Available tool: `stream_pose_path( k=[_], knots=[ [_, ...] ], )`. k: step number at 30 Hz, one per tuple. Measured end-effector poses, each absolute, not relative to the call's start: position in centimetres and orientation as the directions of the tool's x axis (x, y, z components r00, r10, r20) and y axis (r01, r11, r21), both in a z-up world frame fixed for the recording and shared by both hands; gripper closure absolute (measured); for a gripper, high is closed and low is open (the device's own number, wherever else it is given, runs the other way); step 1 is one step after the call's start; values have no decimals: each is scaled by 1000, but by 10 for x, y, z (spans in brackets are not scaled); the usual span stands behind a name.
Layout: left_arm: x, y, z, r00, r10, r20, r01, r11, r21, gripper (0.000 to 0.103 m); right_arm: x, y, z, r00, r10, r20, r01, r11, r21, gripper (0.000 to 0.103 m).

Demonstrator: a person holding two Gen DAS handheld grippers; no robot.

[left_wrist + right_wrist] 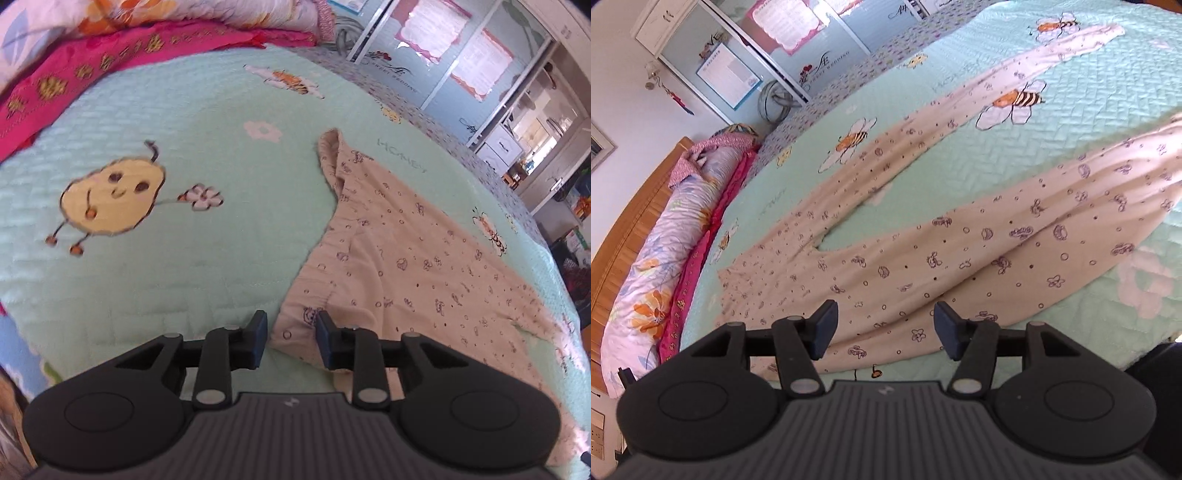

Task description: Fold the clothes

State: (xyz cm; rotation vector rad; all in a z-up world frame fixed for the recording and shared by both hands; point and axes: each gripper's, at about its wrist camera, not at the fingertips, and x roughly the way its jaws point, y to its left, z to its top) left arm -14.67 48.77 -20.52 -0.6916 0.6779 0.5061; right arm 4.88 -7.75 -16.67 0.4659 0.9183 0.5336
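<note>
Left gripper [290, 339] — jaws part-open to a narrow gap, nothing clamped; a corner of the printed pyjama trousers [406, 258] lies under that gap, pads not pressing on it. Trousers lie on the mint quilted bedspread [184, 110], to the right of its smiling pear print [110, 199]. Pink blanket [110, 59] along the far left edge.

Right gripper [882, 328] — jaws wide, empty, hovering over the waist end of the trousers [923, 258]. Both legs fan out flat in a V toward the far end of the bed, bedspread [1089, 147] showing between them. Floral bolster [665, 240] and wooden headboard [628, 229] at left.
</note>
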Motion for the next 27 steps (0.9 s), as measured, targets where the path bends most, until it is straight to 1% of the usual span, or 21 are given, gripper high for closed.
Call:
stream_pose_path(
  k=[2, 5, 7, 11, 14, 15, 16, 18, 21, 23, 24, 25, 27],
  knots=[
    [-159, 484, -204, 699, 186, -690, -621, 636, -458, 78, 47, -79, -164, 502, 611, -612, -231, 777, 586, 44],
    [-177, 482, -216, 758, 121, -641, -608, 487, -627, 78, 45, -79, -163, 504, 614, -608, -235, 774, 587, 43],
    [-179, 484, -230, 775, 103, -623, -612, 370, -699, 78, 45, -75, -165, 492, 618, -613, -240, 773, 587, 43],
    [-179, 490, -247, 833, 124, -540, -552, 119, -825, 77, 41, -63, -163, 469, 628, -621, -275, 772, 573, 43],
    [-177, 492, -247, 824, 171, -541, -558, 79, -826, 78, 36, -60, -157, 476, 623, -620, -305, 779, 548, 43],
    [-177, 493, -246, 820, 186, -541, -560, 67, -826, 85, 36, -61, -156, 481, 621, -619, -303, 780, 547, 43],
    [-176, 493, -246, 816, 202, -542, -562, 54, -825, 96, 37, -63, -156, 485, 618, -619, -296, 782, 549, 43],
    [-186, 494, -234, 790, 275, -547, -587, 85, -805, 98, 40, -67, -157, 492, 609, -622, -277, 787, 552, 43],
    [-204, 495, -205, 757, 373, -536, -628, 192, -754, 99, 43, -72, -159, 498, 604, -623, -260, 789, 557, 43],
    [-211, 495, -189, 750, 405, -523, -642, 255, -723, 99, 44, -74, -160, 497, 605, -622, -257, 787, 561, 43],
    [-211, 494, -184, 747, 406, -527, -651, 283, -705, 99, 45, -75, -162, 496, 607, -621, -257, 785, 563, 43],
    [-206, 493, -183, 735, 400, -548, -671, 313, -672, 99, 45, -76, -163, 495, 609, -619, -255, 783, 567, 43],
    [-196, 496, -197, 720, 343, -604, -694, 340, -635, 98, 46, -79, -165, 494, 613, -616, -245, 779, 577, 43]
  ],
)
